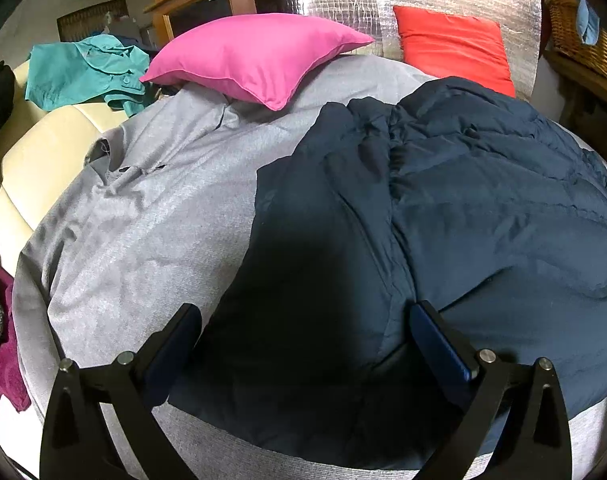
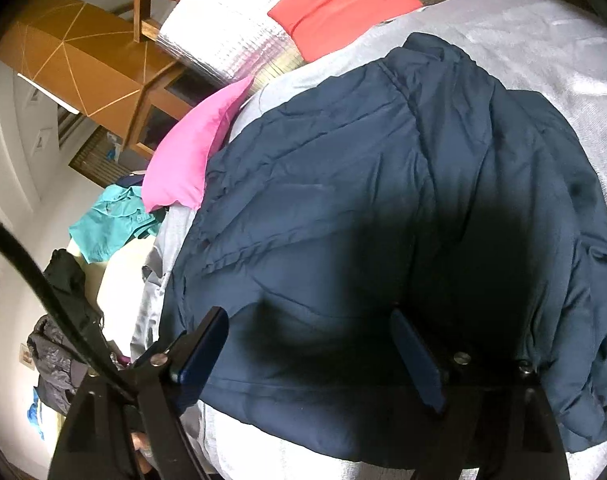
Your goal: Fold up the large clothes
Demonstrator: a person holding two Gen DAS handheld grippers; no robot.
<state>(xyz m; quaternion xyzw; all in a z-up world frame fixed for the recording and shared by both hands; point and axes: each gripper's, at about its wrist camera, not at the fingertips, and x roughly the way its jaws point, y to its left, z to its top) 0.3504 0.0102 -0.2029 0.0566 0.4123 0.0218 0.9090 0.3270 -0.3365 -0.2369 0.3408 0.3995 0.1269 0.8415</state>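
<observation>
1. Jacket (image 1: 463, 208): navy, puffy, lying in a loose heap on the grey bed cover (image 1: 151, 216), below the pink pillow (image 1: 255, 56) and red pillow (image 1: 451, 44).
2. Left gripper (image 1: 305, 338): jaws spread wide, holding nothing, poised over the jacket's near edge.
3. Right gripper (image 2: 311, 346): likewise wide and empty, above the near hem.
4. Handling, as I judge it: soft, bulky and light for its bulk; the smooth shell looks slippery, and padding will spring back, so folds may not stay flat.
5. Hold: pinch a stitched edge or hem through both layers, not a puffed panel; each gripper should take a separate corner of the near edge.
</observation>
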